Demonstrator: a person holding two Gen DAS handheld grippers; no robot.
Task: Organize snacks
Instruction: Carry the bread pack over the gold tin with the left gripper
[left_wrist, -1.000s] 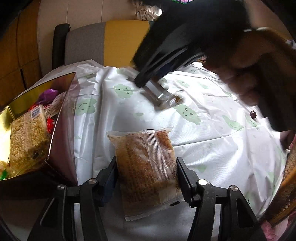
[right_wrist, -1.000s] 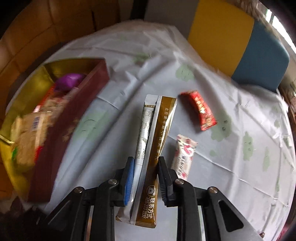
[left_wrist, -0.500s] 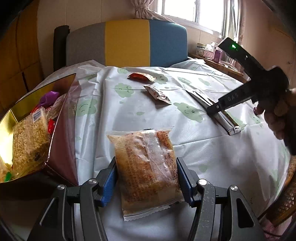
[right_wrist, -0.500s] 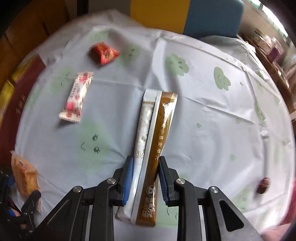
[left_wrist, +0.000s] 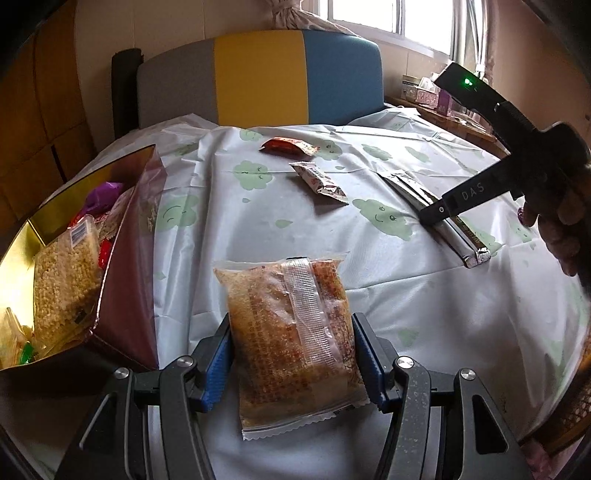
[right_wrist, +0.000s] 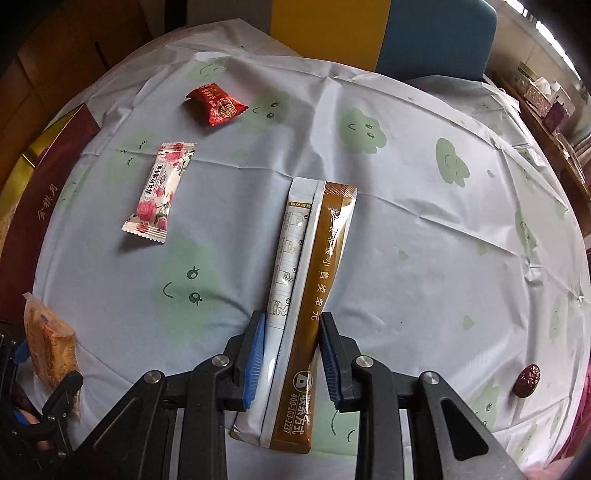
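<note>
In the left wrist view the left gripper (left_wrist: 291, 363) has its blue pads pressed on both sides of a clear packet of orange-brown crisp cake (left_wrist: 291, 332), which lies flat on the cloud-print tablecloth (left_wrist: 229, 229). Only this view looks into the gold-lined box (left_wrist: 22, 251) at the left, where a rice-puff pack (left_wrist: 62, 280) and a purple wrapper (left_wrist: 101, 194) sit. Only the right wrist view shows the right gripper (right_wrist: 291, 360) closed on two stick sachets (right_wrist: 310, 295), one white and one brown, side by side and pointing away. A dark red date (right_wrist: 527, 380) lies near the table's right edge. Farther out lie a rose-print candy (right_wrist: 159, 194) and a red candy (right_wrist: 216, 103), well apart. From the left camera, the right gripper slants down onto the sachets, the hand (left_wrist: 561, 225) gripping its handle.
</note>
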